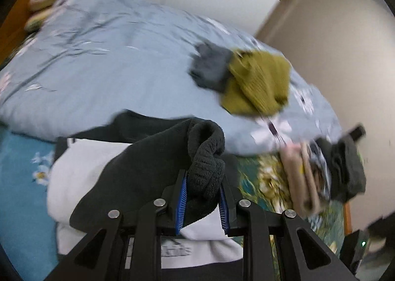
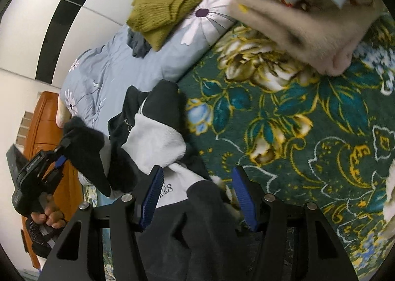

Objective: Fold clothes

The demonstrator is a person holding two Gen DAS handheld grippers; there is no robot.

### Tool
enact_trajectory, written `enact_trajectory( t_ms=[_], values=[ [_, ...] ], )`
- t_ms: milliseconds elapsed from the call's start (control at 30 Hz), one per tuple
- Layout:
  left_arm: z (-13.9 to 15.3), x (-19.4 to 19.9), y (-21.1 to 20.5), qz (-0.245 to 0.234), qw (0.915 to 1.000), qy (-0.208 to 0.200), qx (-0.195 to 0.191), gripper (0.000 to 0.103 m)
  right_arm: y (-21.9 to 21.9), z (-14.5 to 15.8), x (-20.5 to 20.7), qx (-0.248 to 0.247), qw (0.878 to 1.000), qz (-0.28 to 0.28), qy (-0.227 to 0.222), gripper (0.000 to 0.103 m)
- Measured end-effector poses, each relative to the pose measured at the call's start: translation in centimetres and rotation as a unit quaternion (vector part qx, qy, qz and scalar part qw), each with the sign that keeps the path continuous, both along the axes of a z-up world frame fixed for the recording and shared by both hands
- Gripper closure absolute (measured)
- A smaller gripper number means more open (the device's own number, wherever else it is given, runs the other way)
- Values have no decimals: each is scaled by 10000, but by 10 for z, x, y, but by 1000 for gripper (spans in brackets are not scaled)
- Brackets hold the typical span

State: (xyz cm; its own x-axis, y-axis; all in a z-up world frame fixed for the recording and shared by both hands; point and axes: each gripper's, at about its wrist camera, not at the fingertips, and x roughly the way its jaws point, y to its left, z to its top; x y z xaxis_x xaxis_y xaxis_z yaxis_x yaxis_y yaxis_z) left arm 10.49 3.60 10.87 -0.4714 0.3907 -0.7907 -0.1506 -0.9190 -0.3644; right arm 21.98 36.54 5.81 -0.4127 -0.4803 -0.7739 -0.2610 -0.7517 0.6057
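Observation:
A black-and-white sweatshirt lies on the floral blanket. My left gripper is shut on its black fleecy sleeve and holds it lifted above the white body. The left gripper also shows at the left of the right wrist view, still holding the sleeve. My right gripper is open, its blue pads on either side of the sweatshirt's black lower part, not closed on it.
An olive knit sweater and a grey garment lie on the pale blue quilt. A stack of folded clothes sits at the blanket's far side. An orange headboard and white wall border the bed.

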Motion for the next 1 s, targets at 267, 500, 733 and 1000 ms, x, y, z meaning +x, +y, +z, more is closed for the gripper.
enact_trajectory(
  t_ms=[267,500,733,1000],
  values=[
    [-53,-3,86,-804,9941,-620,-390,79,8,-20,2,-111,9997,-24,-193,44],
    [-107,-15,104,-932,9860,-1317,-426,74,17,-26,4,-106,9994,-132,-302,44],
    [-112,-10,100,-1096,9798,-1669,82,45,20,-26,5,-30,9992,-174,-359,44],
    [-84,6,-6,-311,9903,-1312,325,40,14,-31,0,14,9990,-69,-439,44]
  ],
)
